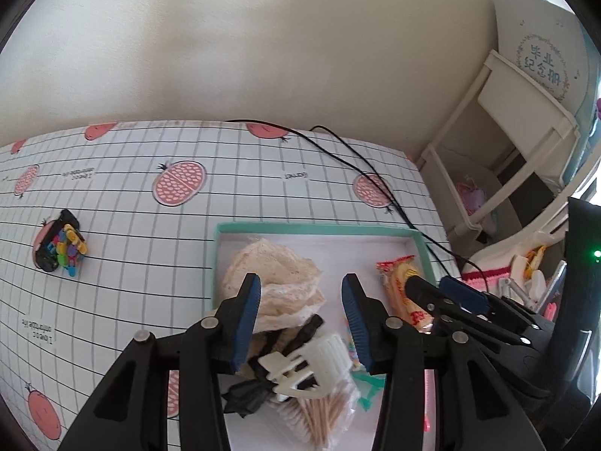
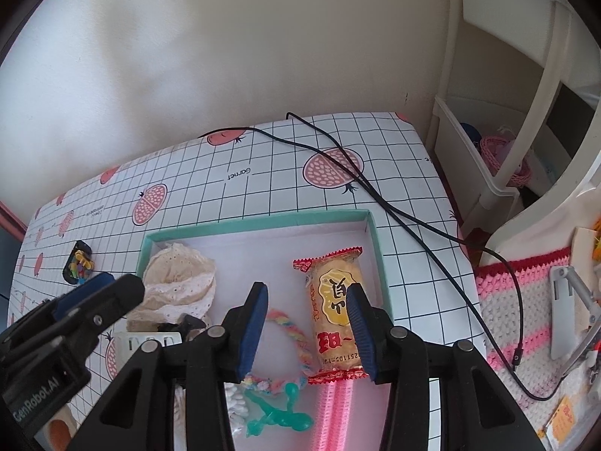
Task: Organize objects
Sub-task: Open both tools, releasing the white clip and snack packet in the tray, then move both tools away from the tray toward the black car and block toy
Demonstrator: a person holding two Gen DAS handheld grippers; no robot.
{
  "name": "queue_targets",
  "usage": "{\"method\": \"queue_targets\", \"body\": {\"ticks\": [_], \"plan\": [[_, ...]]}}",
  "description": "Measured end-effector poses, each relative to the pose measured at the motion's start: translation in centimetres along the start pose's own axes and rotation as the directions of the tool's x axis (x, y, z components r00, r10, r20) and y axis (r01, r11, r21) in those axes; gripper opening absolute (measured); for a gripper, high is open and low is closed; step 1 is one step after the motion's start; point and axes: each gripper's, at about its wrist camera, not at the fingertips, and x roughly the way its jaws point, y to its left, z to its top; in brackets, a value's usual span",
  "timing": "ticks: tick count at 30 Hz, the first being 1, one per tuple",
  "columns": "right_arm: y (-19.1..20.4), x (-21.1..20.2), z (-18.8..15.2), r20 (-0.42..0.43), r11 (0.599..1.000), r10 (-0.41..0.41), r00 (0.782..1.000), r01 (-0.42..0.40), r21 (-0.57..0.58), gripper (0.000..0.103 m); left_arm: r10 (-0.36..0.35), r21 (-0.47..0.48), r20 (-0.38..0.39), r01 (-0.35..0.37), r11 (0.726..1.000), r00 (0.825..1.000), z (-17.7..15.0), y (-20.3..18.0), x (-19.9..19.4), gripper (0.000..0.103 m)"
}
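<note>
The left claw point(image 1: 300, 300) hangs over the shallow white box with a mint-green rim point(image 1: 315, 228); its two blue-padded fingers point(image 1: 248, 319) stand wide apart and hold nothing. Below it, inside the box, lies a cream lace cloth point(image 1: 270, 274) in a loose heap. Nearer to the camera there are a white plastic hair clip point(image 1: 300, 364), a crumpled black piece point(image 1: 244, 398) that I cannot identify, and a clear bag of wooden cotton swabs point(image 1: 319, 413).

The right claw point(image 2: 308, 312) is also released, with nothing between its fingers. It hovers above the right half of the same box. Its right finger point(image 2: 358, 327) covers a part of the yellow and red snack packet point(image 2: 330, 300), but whether it touches the packet I cannot tell. Between the fingers lies a pastel braided cord point(image 2: 289, 327). In front of it are a teal plastic piece point(image 2: 278, 413) and a pink fluffy strip point(image 2: 334, 409).

The box stands on the tabletop point(image 2: 413, 203), which is covered with a white grid-pattern cloth with pink pomegranates. A thin black cable point(image 2: 375, 191) runs over the cloth past the right corner of the box. Well apart from the box, on the left, a small black holder with coloured clips point(image 1: 62, 244) lies on the cloth. A cream plastic shelf rack point(image 1: 507, 143) stands beside the right edge of the tabletop.
</note>
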Motion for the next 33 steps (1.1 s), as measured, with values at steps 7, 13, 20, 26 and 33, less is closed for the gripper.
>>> {"method": "queue_targets", "body": {"ticks": [7, 13, 20, 26, 33], "plan": [[0.5, 0.2, -0.1, 0.001, 1.000, -0.003, 1.000, 0.003, -0.023, 0.058, 0.087, -0.015, 0.008, -0.087, 0.996, 0.996, 0.0, 1.2, 0.3, 0.057], [0.5, 0.2, -0.1, 0.006, 1.000, 0.000, 1.000, 0.000, -0.021, 0.064, 0.139, -0.035, 0.025, -0.138, 0.990, 0.990, 0.2, 2.5, 0.3, 0.070], [0.5, 0.3, 0.0, 0.012, 1.000, 0.005, 1.000, -0.005, -0.016, 0.080, 0.210, -0.038, 0.055, -0.208, 0.977, 0.976, 0.4, 3.4, 0.0, 0.088], [0.5, 0.4, 0.0, 0.010, 1.000, 0.023, 1.000, -0.023, -0.006, 0.091, 0.218, 0.018, 0.069, -0.219, 0.975, 0.974, 0.4, 3.8, -0.1, 0.095], [0.7, 0.4, 0.0, 0.019, 1.000, 0.023, 1.000, -0.023, -0.015, 0.103, 0.249, 0.001, 0.078, -0.250, 0.968, 0.965, 0.6, 4.7, -0.2, 0.095]]}}
